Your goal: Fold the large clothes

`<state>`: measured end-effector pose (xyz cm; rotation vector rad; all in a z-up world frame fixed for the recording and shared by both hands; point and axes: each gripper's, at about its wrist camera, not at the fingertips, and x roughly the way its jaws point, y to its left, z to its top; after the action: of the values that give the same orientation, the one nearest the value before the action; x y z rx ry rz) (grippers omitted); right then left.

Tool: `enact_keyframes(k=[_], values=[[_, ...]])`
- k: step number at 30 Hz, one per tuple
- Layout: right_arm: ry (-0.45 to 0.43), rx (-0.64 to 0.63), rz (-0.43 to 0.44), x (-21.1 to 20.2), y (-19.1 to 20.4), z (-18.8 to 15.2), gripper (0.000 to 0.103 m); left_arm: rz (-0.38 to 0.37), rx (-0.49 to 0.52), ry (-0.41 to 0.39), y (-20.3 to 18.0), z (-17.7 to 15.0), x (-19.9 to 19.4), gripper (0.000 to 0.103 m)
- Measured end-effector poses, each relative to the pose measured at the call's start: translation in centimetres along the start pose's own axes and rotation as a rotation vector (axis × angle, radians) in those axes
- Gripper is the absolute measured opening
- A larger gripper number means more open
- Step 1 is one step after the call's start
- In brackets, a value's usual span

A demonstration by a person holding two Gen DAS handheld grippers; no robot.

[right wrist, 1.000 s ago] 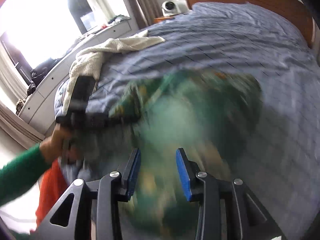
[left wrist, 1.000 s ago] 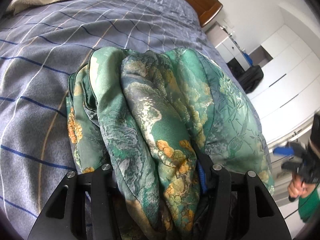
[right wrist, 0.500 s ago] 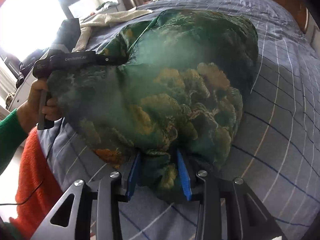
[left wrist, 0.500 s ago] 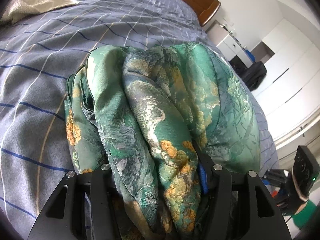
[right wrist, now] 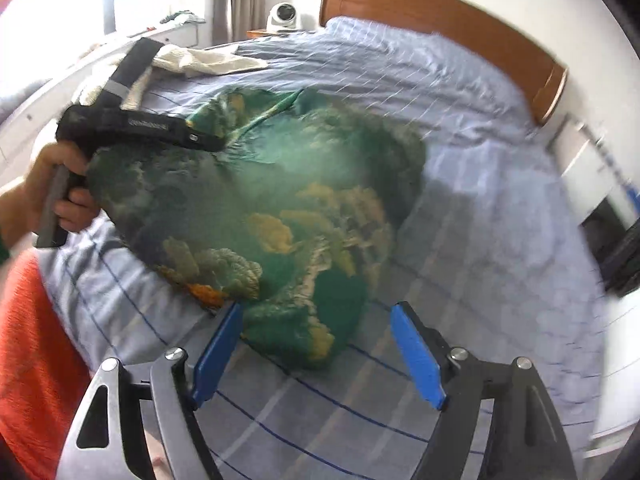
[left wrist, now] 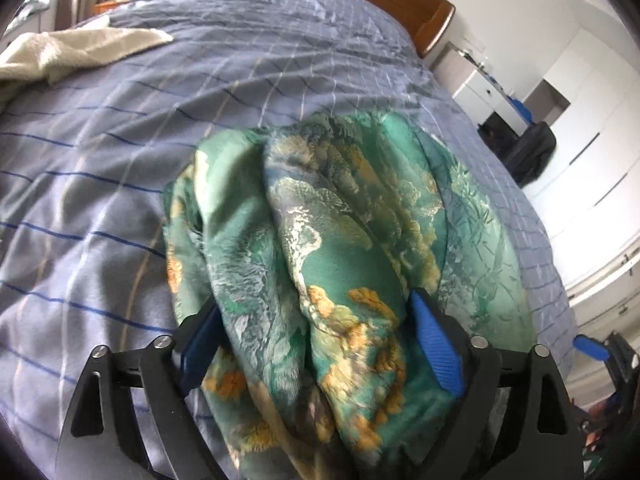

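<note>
A green silky garment (left wrist: 340, 248) with gold and grey floral print lies bunched on the blue checked bed (left wrist: 120, 152). My left gripper (left wrist: 316, 340) has its jaws wide apart with the garment's near folds lying loose between them. In the right wrist view the garment (right wrist: 272, 208) is a rounded heap. My right gripper (right wrist: 316, 352) is open just short of the heap's near edge, holding nothing. The left gripper (right wrist: 140, 128) shows there at the heap's far left side, held by a hand.
A cream towel (left wrist: 68, 52) lies at the bed's far left. A wooden headboard (right wrist: 440, 20) is at the back. White drawers and a dark bag (left wrist: 532, 152) stand beside the bed on the right. An orange-clad leg (right wrist: 32, 352) is at the bed's near edge.
Both grippers have opened and let go of the garment. The right gripper has pulled back from the heap, which now rests on the bed.
</note>
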<state>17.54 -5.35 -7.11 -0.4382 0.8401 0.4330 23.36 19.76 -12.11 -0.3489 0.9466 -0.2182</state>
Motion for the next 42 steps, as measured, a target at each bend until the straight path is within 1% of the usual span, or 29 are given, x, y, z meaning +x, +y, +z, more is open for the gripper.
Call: enact_keyframes(k=[2, 4, 8, 11, 14, 16, 18, 20, 22, 24, 27, 29, 31, 32, 35, 36, 38, 39, 40, 42], values=[[-0.013, -0.021, -0.052, -0.9, -0.2, -0.4, 0.079, 0.031, 0.012, -0.024, -0.4, -0.2, -1.5, 0.093], [-0.023, -0.038, -0.098, -1.5, -0.2, -0.4, 0.079, 0.040, 0.027, -0.038, -0.6, -0.4, -2.8, 0.093], [-0.043, -0.047, -0.139, -2.7, -0.1, -0.3, 0.079, 0.088, 0.068, -0.069, -1.2, -1.2, -5.4, 0.093], [-0.053, -0.045, -0.153, -3.2, 0.3, -0.3, 0.079, 0.126, 0.089, -0.087, -1.6, -1.8, -6.7, 0.093], [-0.060, -0.046, -0.160, -3.5, 0.3, -0.5, 0.079, 0.160, 0.106, -0.104, -1.8, -2.4, -7.8, 0.093], [-0.061, -0.046, -0.161, -3.7, 0.2, -0.6, 0.079, 0.213, 0.120, -0.122, -1.9, -2.9, -8.6, 0.094], [-0.061, -0.044, -0.161, -3.7, 0.0, -0.8, 0.079, 0.247, 0.128, -0.123, -2.0, -3.4, -8.9, 0.099], [-0.061, -0.041, -0.158, -3.8, -0.2, -1.0, 0.079, 0.275, 0.113, -0.130, -1.8, -4.0, -9.2, 0.101], [-0.068, -0.022, -0.147, -4.0, -0.6, -1.4, 0.079, 0.301, 0.100, -0.125, -1.6, -4.6, -9.5, 0.102], [-0.070, 0.008, -0.122, -4.0, -1.3, -1.9, 0.079, 0.355, 0.090, -0.117, -1.5, -5.1, -9.5, 0.102], [-0.051, 0.056, -0.100, -3.5, -2.2, -2.9, 0.079, 0.384, 0.137, -0.108, -2.0, -6.0, -9.6, 0.102], [-0.033, 0.085, -0.086, -3.2, -2.7, -3.6, 0.079, 0.402, 0.143, -0.127, -2.2, -6.8, -9.9, 0.102], [-0.019, 0.118, -0.065, -2.9, -3.3, -4.3, 0.079, 0.404, 0.142, -0.136, -2.3, -7.3, -10.2, 0.102], [-0.017, 0.129, -0.060, -2.9, -3.5, -4.6, 0.079, 0.387, 0.143, -0.129, -2.3, -7.5, -10.2, 0.102], [-0.026, 0.165, -0.052, -3.1, -4.2, -5.3, 0.079, 0.384, 0.134, -0.109, -1.9, -8.1, -10.0, 0.102], [-0.028, 0.174, -0.051, -3.2, -4.4, -5.5, 0.079, 0.377, 0.133, -0.100, -1.7, -8.3, -9.8, 0.101], [-0.025, 0.187, -0.052, -3.1, -4.9, -5.9, 0.079, 0.350, 0.119, -0.049, -1.1, -8.8, -9.3, 0.101], [-0.023, 0.195, -0.050, -3.1, -5.1, -6.1, 0.079, 0.326, 0.098, -0.016, -0.6, -8.9, -9.1, 0.101], [-0.022, 0.198, -0.047, -3.0, -5.3, -6.2, 0.079, 0.294, 0.061, 0.001, 0.2, -8.8, -9.2, 0.101], [-0.015, 0.208, -0.038, -2.9, -5.7, -6.5, 0.079, 0.248, -0.008, 0.011, 1.7, -8.4, -9.6, 0.101]])
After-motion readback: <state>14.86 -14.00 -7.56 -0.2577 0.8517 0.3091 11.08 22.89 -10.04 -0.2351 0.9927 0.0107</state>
